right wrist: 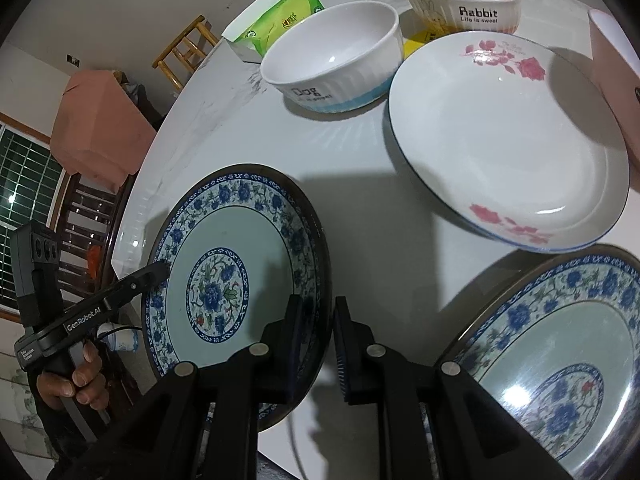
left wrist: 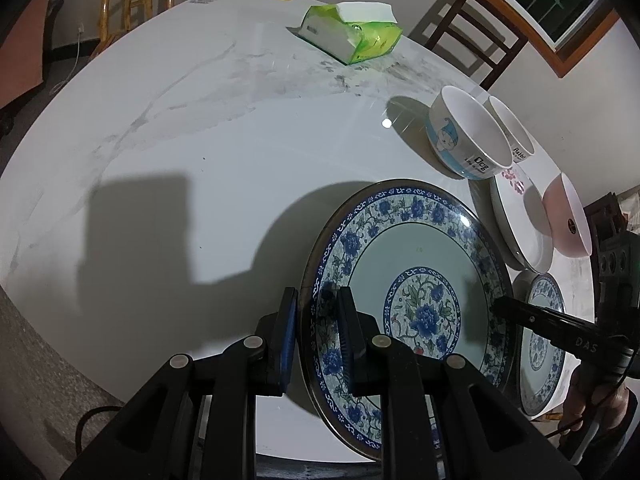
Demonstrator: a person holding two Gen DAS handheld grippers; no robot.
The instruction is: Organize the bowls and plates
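Both tools point(left wrist: 316, 336) point(right wrist: 318, 340) pinch blue-floral plate point(left wrist: 404, 256) rim.

The left gripper point(left wrist: 318, 334) reaches forward with its two fingers set a narrow gap apart, each pad face close against one side of a thin rim held between them. The left hand point(right wrist: 76, 376) wraps around the handle, fingers curled, knuckles outward. The right gripper point(right wrist: 318, 344) points forward with the same narrow gap between its fingers, a rim edge standing in that gap. The right hand point(left wrist: 592, 396) clasps its handle low at the frame's edge.
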